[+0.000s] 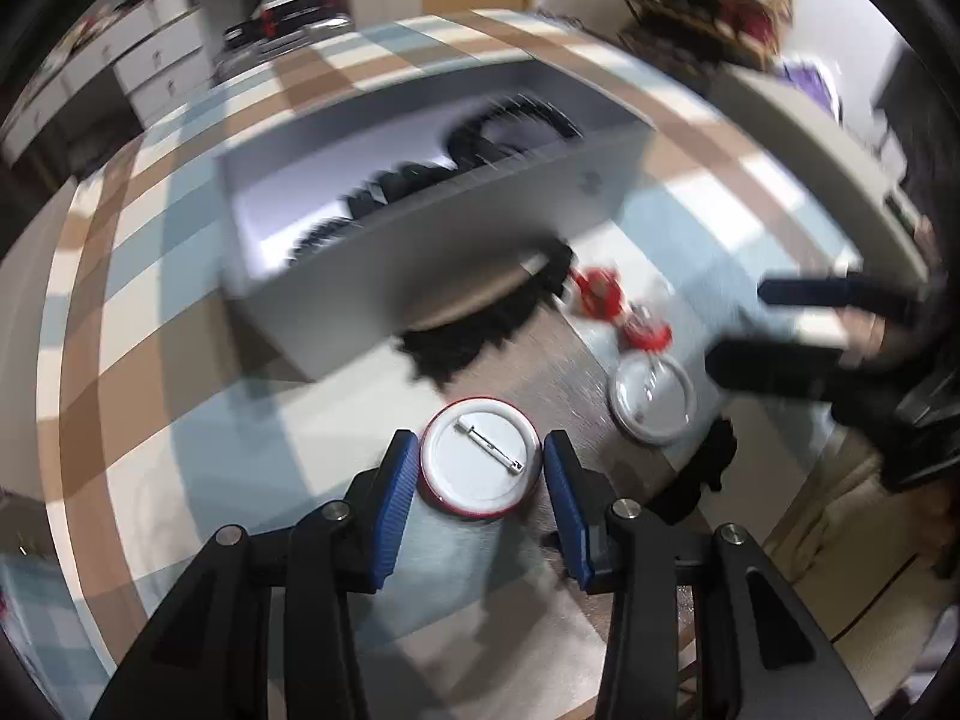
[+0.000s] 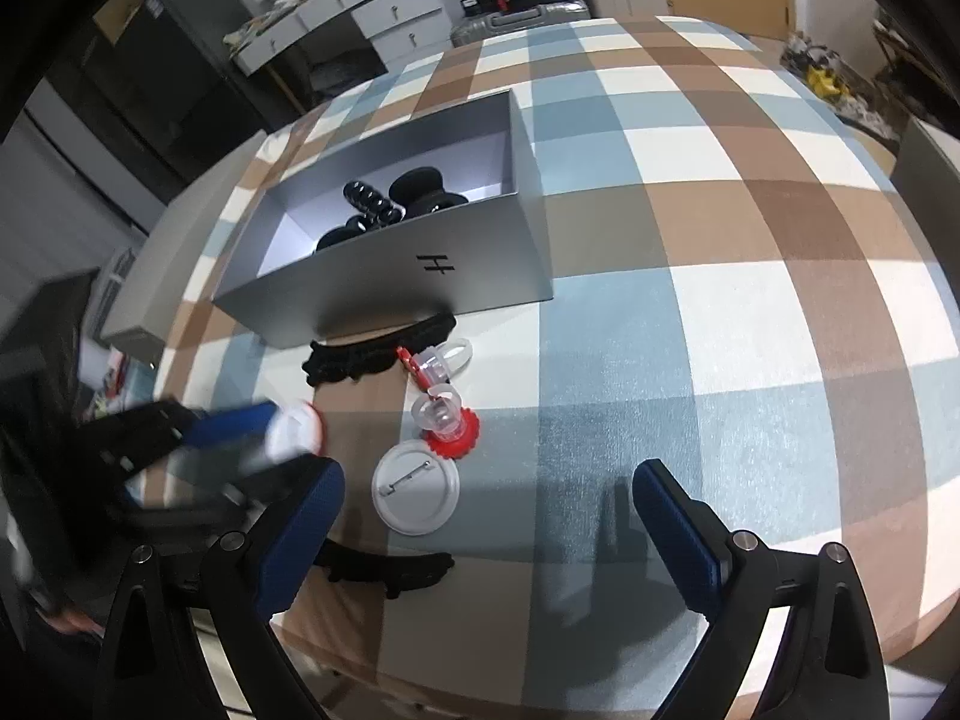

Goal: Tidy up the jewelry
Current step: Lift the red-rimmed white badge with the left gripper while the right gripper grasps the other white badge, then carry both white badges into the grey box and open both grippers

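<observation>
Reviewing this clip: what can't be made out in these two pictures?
- Whether the left gripper grips the red-rimmed badge between its fingers: neither view shows contact; the right wrist view blurs both.
- Contents of the grey box: dark pieces, half hidden by its front wall in both views, smeared in the left wrist view.
- The black thing before the box: partly under its edge.
- Both badges' fronts: they lie face down.

Left tongs [image 1: 480, 465] clamp a red-rimmed pin badge [image 1: 479, 457], pin side up.

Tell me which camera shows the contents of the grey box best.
Right wrist: it looks down into the grey box, showing black beads and other black pieces sharply. The left wrist view shows the box blurred, its contents mere dark smears.
</observation>
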The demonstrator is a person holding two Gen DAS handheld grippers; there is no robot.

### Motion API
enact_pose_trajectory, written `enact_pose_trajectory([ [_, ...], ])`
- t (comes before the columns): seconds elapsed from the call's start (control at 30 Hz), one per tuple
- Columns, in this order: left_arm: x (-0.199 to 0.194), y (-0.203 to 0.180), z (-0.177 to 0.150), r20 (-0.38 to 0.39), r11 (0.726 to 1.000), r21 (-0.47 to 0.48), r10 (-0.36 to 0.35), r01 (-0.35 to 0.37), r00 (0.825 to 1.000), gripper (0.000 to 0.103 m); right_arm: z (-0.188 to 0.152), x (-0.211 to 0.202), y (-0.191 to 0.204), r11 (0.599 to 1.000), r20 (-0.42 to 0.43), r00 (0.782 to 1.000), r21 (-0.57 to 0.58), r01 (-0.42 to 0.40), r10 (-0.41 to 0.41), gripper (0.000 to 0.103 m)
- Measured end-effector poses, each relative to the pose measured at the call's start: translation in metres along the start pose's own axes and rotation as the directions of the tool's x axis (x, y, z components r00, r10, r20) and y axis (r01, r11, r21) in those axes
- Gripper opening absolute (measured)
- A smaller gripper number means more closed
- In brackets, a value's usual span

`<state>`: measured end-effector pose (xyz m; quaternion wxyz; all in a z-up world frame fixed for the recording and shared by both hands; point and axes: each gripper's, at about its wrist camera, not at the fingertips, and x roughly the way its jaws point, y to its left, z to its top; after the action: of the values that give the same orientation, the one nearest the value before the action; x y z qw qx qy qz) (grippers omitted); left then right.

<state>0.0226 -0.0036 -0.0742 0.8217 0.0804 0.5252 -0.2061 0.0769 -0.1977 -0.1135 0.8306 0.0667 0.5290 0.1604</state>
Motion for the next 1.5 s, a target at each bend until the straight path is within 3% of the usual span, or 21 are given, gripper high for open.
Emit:
enact_pose_trajectory([
  [0.17, -0.027, 0.026, 0.006, 0.102, 0.990, -0.114, -0.074, 0.086, 0.992, 0.037, -0.003, 0.007, 0.010, 0.998, -0.021, 1.000, -0.058, 0.019, -0.020, 0.095],
  [0.23, -0.041, 0.032, 0.007, 0.163, 0.984, -0.144, -0.082, 0.106, 0.983, 0.037, -0.006, 0.010, 0.020, 0.994, -0.027, 0.999, -0.111, 0.022, -0.025, 0.094],
  [0.3, -0.050, 0.037, 0.010, 0.212, 0.978, -0.168, -0.086, 0.123, 0.974, 0.037, -0.009, 0.015, 0.029, 0.987, -0.038, 0.999, -0.161, 0.016, -0.022, 0.085],
  [0.4, -0.058, 0.044, 0.013, 0.258, 0.969, -0.202, -0.084, 0.139, 0.962, 0.037, -0.011, 0.022, 0.038, 0.976, -0.035, 0.998, -0.210, 0.051, -0.059, 0.083],
  [0.53, -0.056, 0.054, 0.017, 0.275, 0.963, -0.222, -0.088, 0.152, 0.957, 0.037, -0.017, 0.028, 0.052, 0.948, -0.007, 0.990, -0.289, 0.131, -0.139, 0.082],
  [0.73, -0.056, 0.063, 0.017, 0.277, 0.953, -0.251, -0.095, 0.167, 0.956, 0.037, -0.029, 0.031, 0.071, 0.897, 0.066, 0.980, -0.395, 0.200, -0.189, 0.064],
  [0.87, -0.056, 0.062, 0.015, 0.274, 0.953, -0.252, -0.094, 0.166, 0.957, 0.037, -0.031, 0.029, 0.071, 0.904, 0.047, 0.989, -0.400, 0.149, -0.142, 0.041],
  [1.17, -0.055, 0.062, 0.015, 0.269, 0.953, -0.261, -0.084, 0.157, 0.959, 0.037, -0.026, 0.024, 0.065, 0.928, 0.041, 0.994, -0.356, 0.113, -0.105, 0.041],
  [1.33, -0.061, 0.064, 0.014, 0.297, 0.950, -0.273, -0.067, 0.152, 0.953, 0.037, -0.023, 0.002, 0.064, 0.950, 0.078, 0.997, -0.313, 0.004, 0.022, 0.041],
  [1.5, -0.068, 0.065, 0.016, 0.350, 0.945, -0.288, -0.046, 0.154, 0.936, 0.037, -0.013, -0.021, 0.055, 0.962, 0.120, 0.981, -0.244, -0.120, 0.153, 0.041],
])
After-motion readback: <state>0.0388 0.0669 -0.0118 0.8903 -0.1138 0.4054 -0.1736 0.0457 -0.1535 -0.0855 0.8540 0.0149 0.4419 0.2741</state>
